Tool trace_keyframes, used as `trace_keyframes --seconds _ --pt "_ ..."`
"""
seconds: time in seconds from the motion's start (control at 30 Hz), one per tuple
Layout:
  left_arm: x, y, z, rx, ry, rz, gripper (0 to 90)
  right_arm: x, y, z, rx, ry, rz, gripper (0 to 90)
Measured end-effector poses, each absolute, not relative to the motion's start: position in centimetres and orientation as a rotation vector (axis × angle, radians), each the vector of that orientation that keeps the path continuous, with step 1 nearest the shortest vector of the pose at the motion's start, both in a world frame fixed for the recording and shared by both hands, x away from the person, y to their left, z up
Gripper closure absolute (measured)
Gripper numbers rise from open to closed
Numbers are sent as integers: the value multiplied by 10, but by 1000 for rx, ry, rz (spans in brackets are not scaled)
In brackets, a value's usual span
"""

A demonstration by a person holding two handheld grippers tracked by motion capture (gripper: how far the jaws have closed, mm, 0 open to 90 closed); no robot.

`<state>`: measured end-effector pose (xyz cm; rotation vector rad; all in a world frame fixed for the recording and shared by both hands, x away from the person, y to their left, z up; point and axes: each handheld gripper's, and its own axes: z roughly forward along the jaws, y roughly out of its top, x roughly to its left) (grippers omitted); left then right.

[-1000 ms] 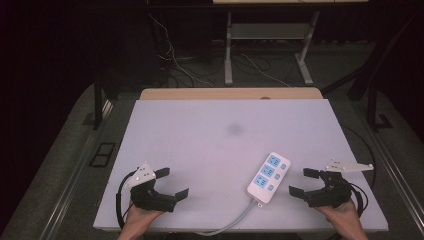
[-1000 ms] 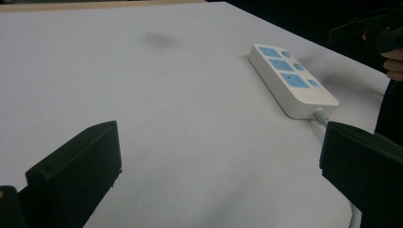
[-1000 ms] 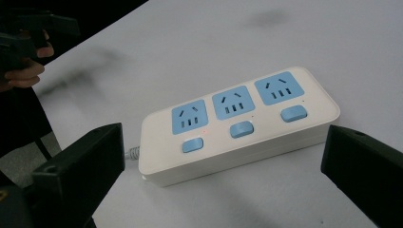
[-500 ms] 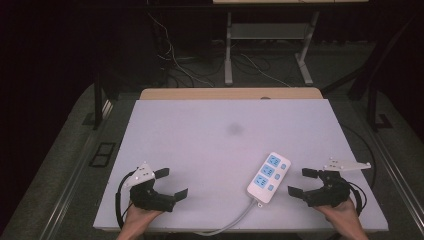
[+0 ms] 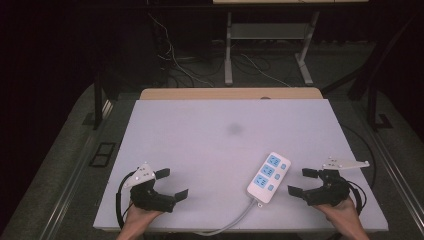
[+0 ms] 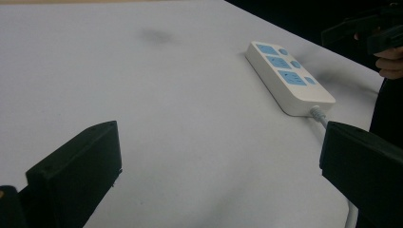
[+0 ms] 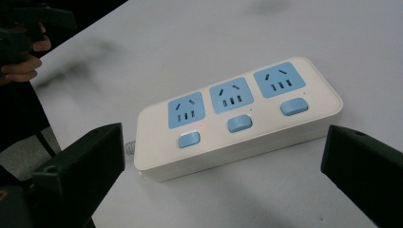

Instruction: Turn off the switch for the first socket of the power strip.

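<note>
— Judging by how things lie, nothing has been gripped yet. The power strip [image 5: 268, 176] sits flat on the bench [image 5: 200, 145], near the front edge and toward the right front corner, its cord [image 5: 227, 226] running off over that edge.

— And the grippers?

— The right gripper [image 5: 302, 181] is just beside the strip's right side, not touching, jaws spread wide. In the right gripper view the strip [image 7: 237, 116] lies between the two jaws, still ahead of them. The left gripper [image 5: 171, 183] rests near the left front corner, well apart from the strip, jaws also spread and holding nothing.

— So what's left?

— Everything, I'd say: closing in on the strip and whatever handling follows. All three switches [image 7: 239, 123] look untouched; I can't tell whether they are on or off.

— Any change from a second ago?

— Hardly. The strip lies in the same spot. Both grippers sit about where they were, spread as before; the right one may have shifted very slightly.
</note>
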<state>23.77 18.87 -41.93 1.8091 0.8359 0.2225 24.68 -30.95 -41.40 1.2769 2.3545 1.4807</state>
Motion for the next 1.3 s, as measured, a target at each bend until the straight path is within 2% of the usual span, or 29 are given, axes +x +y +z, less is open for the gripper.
trace_keyframes --seconds 1.3 --pt "237 189 -421 1805 842 211 0 270 -280 -385 1125 2520 1354 5"
